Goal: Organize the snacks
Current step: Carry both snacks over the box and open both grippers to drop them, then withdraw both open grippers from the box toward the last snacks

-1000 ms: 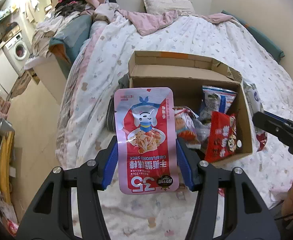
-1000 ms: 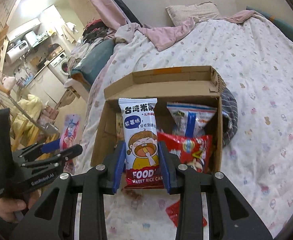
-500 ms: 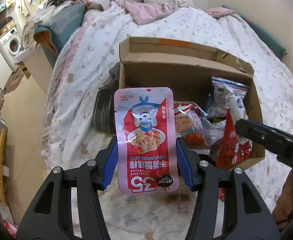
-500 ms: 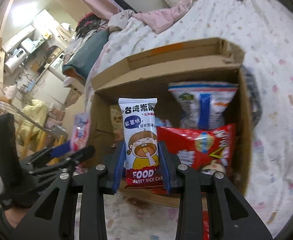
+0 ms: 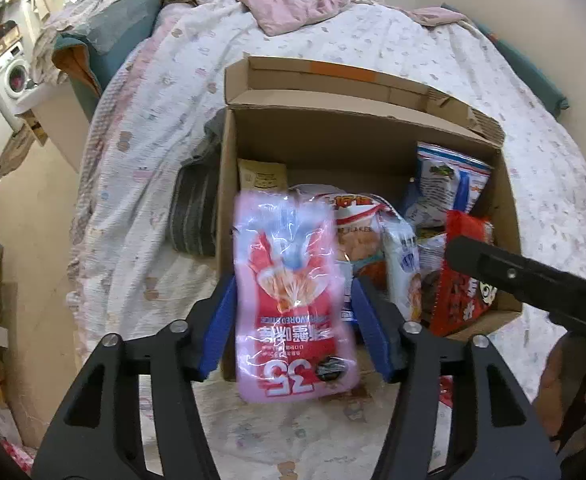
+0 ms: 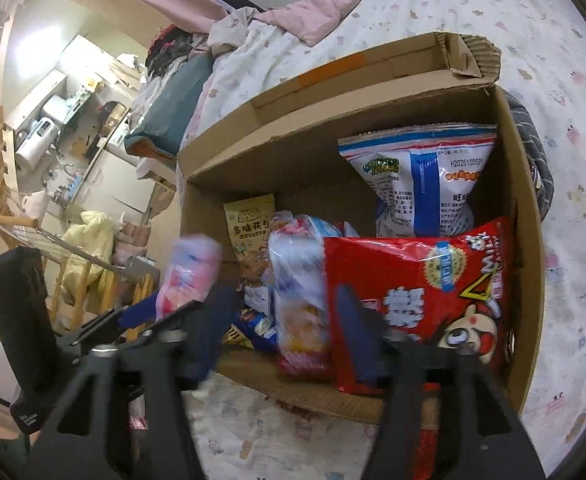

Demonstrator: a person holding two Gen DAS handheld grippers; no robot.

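Observation:
An open cardboard box (image 5: 357, 148) stands on the bed and holds several snack bags. My left gripper (image 5: 295, 320) has spread its jaws wider than the pink crab-stick pouch (image 5: 293, 304), which is blurred between them over the box's near left corner. My right gripper (image 6: 281, 320) is open at the box's front edge; the white rice-cake bar (image 6: 299, 280) is blurred between its fingers, loose and dropping among the bags. The box also shows in the right wrist view (image 6: 373, 92). A red bag (image 6: 425, 288) and a white-blue bag (image 6: 425, 184) stand inside.
The bed has a white patterned quilt (image 5: 413, 48). A grey striped cloth (image 5: 193, 216) lies against the box's left side. A red packet (image 6: 425, 448) lies on the quilt in front of the box. Floor and a washing machine (image 5: 9, 76) are to the left.
Both grippers moved closer to the box and opened. The rice-cake bar left the right gripper and falls into the box; the pink pouch has come loose in the left gripper.

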